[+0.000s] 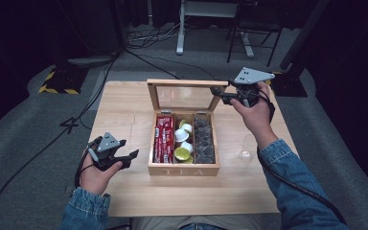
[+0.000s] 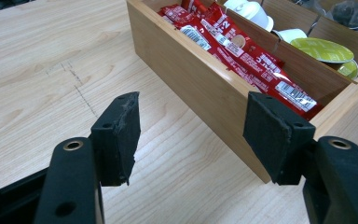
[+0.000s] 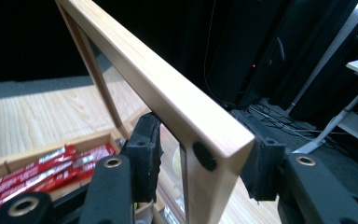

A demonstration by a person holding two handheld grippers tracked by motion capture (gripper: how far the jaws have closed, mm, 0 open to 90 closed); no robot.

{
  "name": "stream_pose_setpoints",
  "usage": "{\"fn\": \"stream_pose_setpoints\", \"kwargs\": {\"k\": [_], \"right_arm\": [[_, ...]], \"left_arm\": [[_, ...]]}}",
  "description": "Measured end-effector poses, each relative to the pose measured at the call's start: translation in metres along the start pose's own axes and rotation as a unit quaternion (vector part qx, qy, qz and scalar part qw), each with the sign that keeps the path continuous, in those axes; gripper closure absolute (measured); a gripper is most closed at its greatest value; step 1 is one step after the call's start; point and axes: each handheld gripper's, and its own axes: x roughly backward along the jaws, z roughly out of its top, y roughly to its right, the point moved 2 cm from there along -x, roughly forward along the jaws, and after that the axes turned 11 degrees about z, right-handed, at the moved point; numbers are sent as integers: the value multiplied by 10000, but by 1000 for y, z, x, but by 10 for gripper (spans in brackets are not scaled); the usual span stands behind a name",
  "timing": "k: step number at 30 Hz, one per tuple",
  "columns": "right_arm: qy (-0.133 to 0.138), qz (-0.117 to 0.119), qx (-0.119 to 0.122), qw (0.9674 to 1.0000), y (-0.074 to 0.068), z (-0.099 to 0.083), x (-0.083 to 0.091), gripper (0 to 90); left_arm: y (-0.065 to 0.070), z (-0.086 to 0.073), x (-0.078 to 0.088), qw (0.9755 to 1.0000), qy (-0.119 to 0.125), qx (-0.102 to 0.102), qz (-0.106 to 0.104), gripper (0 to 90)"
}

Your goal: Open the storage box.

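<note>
A wooden tea box (image 1: pixel 184 169) marked TEA stands in the middle of the table with its glass lid (image 1: pixel 182 82) raised upright. Red sachets (image 1: pixel 163 139) fill its left compartment, white and green capsules (image 1: pixel 184 142) the middle one, and dark packets (image 1: pixel 203 139) the right one. My right gripper (image 1: pixel 219 95) is at the lid's top right corner. In the right gripper view the lid's wooden rail (image 3: pixel 168 88) runs between the pads (image 3: pixel 145 149), which lie against it. My left gripper (image 1: pixel 130 159) hovers open just left of the box, with bare table between its pads (image 2: pixel 121 135) and the box wall (image 2: pixel 205 88) beside them.
A clear glass (image 1: pixel 246 148) lies on the table (image 1: pixel 124 100) right of the box, under my right forearm. Beyond the table's far edge are cables (image 1: pixel 148 38) on the grey floor and a desk's white leg (image 1: pixel 180 28).
</note>
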Motion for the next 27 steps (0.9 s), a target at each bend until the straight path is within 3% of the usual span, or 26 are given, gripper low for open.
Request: {"fn": "stream_pose_setpoints", "kwargs": {"k": [7, 22, 27], "right_arm": [[157, -158, -297, 9993, 16, 0, -10, 517], [-40, -416, -803, 9959, 45, -15, -35, 520], [-89, -457, -930, 9946, 53, -22, -45, 425]], "left_arm": [[1, 3, -6, 10000, 6, -4, -85, 366], [1, 3, -10, 9999, 10, -7, -132, 363], [1, 2, -10, 9999, -28, -24, -151, 360]]}}
